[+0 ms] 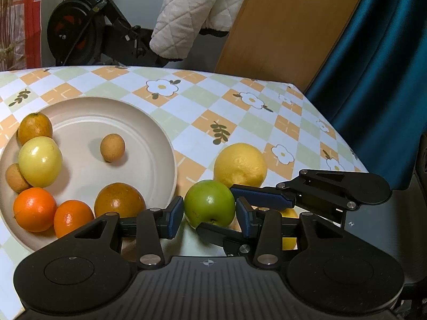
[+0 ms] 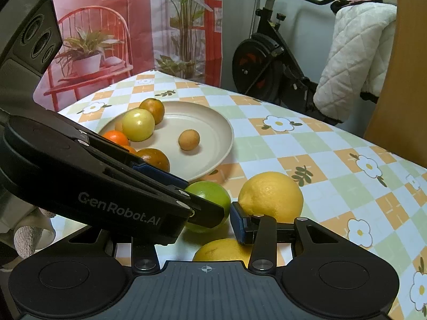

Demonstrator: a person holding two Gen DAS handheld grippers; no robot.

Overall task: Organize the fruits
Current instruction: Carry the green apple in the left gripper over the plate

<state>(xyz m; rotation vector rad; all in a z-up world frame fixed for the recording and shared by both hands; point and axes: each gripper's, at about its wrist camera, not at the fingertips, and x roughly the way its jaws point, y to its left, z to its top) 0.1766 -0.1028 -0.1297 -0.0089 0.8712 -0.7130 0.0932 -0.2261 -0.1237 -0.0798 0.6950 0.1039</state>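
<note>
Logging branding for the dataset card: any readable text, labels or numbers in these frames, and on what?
"GenRobot.AI": white lettering on the black side of the left gripper, seen in the right wrist view.
No other text: the fruits, plate and tablecloth show none; the red backdrop shows a picture only.

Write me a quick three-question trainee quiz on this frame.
1. Which fruit sits between the fingers of the left tool? A) banana B) green apple C) pear
2. True or false: the green apple lies on the plate.
3. Fill in: the left wrist view shows ___ fruits on the plate.

Key: 1 B; 2 false, it sits on the tablecloth beside the plate; 3 seven.
</note>
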